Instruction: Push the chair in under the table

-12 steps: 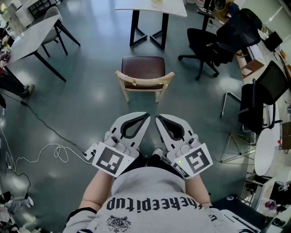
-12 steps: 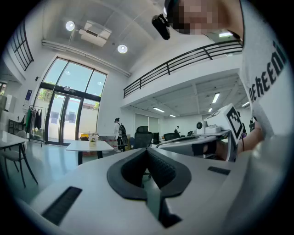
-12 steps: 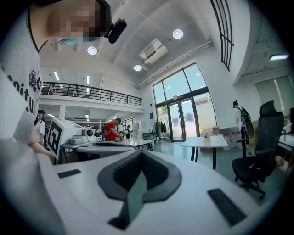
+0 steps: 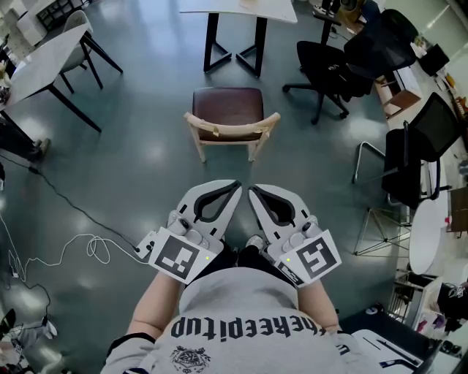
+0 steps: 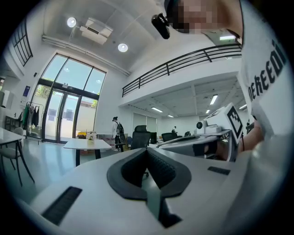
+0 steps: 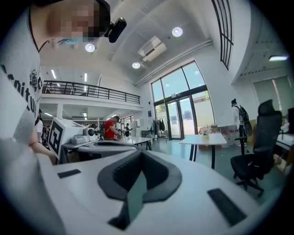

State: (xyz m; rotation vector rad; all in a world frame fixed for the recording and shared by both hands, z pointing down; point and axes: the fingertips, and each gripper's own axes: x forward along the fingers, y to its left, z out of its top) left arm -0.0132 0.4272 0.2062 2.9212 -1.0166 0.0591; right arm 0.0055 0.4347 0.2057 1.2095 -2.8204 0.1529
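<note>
A wooden chair point(image 4: 229, 120) with a dark brown seat stands on the grey floor in the head view, its curved backrest toward me. Beyond it is a white table point(image 4: 241, 10) on black legs, seen also in the left gripper view as the white table point(image 5: 87, 144) and in the right gripper view as the white table point(image 6: 205, 139). My left gripper point(image 4: 236, 185) and right gripper point(image 4: 252, 190) are held side by side near my body, well short of the chair. Both are shut with nothing between the jaws, as the left gripper point(image 5: 147, 150) and right gripper point(image 6: 140, 153) views show.
Black office chairs point(image 4: 344, 66) stand at the right, with another black chair point(image 4: 413, 157) and a round white table point(image 4: 431, 234) nearer. A white table point(image 4: 44, 58) with black legs is at the left. A white cable point(image 4: 66, 252) lies on the floor at the left.
The chair and tables have slid slightly up and left in the head view. Both grippers stay in the same place and remain shut.
</note>
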